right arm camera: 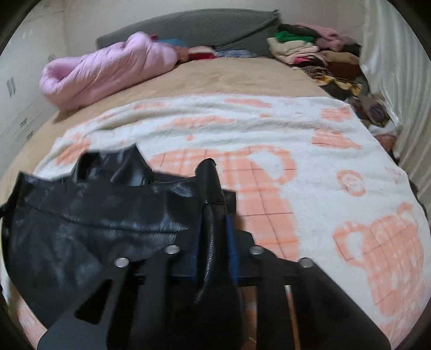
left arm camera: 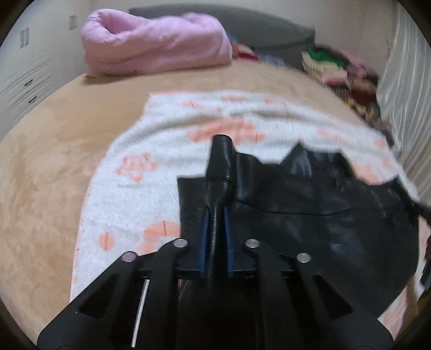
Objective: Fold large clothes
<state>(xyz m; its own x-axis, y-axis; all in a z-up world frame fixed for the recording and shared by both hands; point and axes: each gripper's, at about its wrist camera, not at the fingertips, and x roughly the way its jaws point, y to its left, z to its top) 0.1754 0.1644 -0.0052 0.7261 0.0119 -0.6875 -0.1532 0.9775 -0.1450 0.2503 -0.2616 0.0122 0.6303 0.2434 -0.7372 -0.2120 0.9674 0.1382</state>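
Observation:
A black leather garment (left arm camera: 309,215) hangs stretched between my two grippers above a white blanket with peach patterns (left arm camera: 150,172). My left gripper (left arm camera: 215,215) is shut on the garment's left edge, a fold of leather sticking out past the jaws. In the right wrist view my right gripper (right arm camera: 215,215) is shut on the garment's (right arm camera: 89,223) right edge, the rest of it spreading to the left. The blanket (right arm camera: 309,161) lies flat on a tan bed.
A rolled pink quilt (left arm camera: 153,45) lies at the bed's far left, also in the right wrist view (right arm camera: 107,67). A pile of mixed clothes (right arm camera: 317,51) sits at the far right by a white curtain (right arm camera: 398,80). A grey headboard cushion (right arm camera: 204,24) is behind.

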